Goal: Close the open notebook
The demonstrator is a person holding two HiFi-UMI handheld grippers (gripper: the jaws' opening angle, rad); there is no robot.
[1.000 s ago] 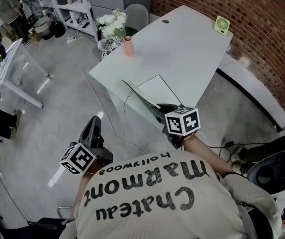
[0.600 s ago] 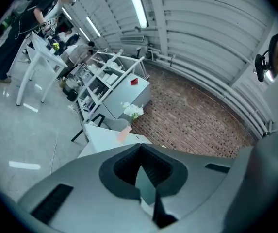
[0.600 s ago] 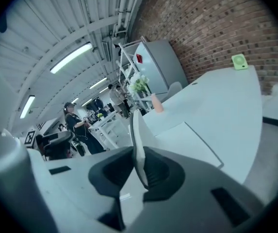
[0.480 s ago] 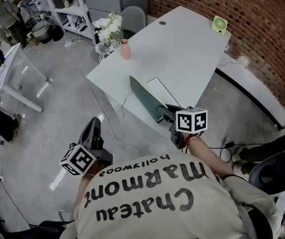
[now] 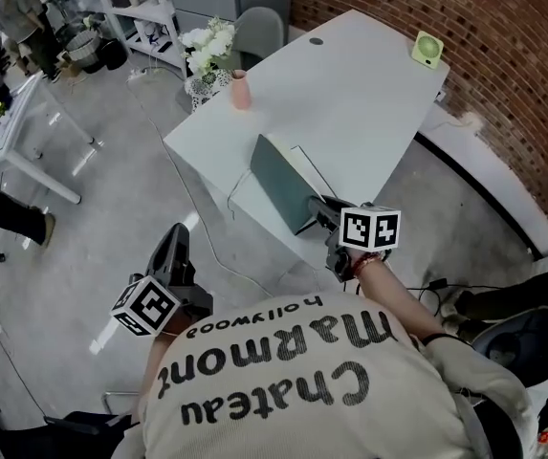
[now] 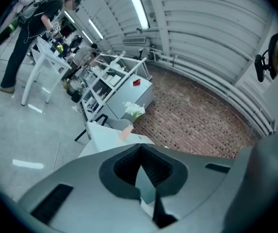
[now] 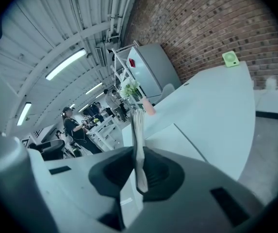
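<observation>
The notebook [image 5: 281, 184] lies at the near edge of the white table [image 5: 369, 84]. Its grey-green cover stands almost upright over the white page [image 5: 309, 167]. My right gripper [image 5: 316, 209] is shut on the cover's near edge. In the right gripper view the cover and several sheets [image 7: 139, 135] run edge-on between the pads of the right gripper [image 7: 139, 165]. My left gripper [image 5: 176, 244] hangs off the table at the lower left above the floor, shut and holding nothing. In its own view the left gripper [image 6: 141, 153] points towards the table's corner [image 6: 102, 135].
A pink vase [image 5: 241, 92] stands at the table's left edge, white flowers [image 5: 207, 51] behind it. A small green fan [image 5: 427, 49] sits at the far right corner. A brick wall [image 5: 503, 75] runs along the right. People and shelving [image 5: 25, 27] are at the far left.
The right gripper has moved towards the table, swinging the cover up from a low tilt to nearly upright. The left gripper has stayed in place.
</observation>
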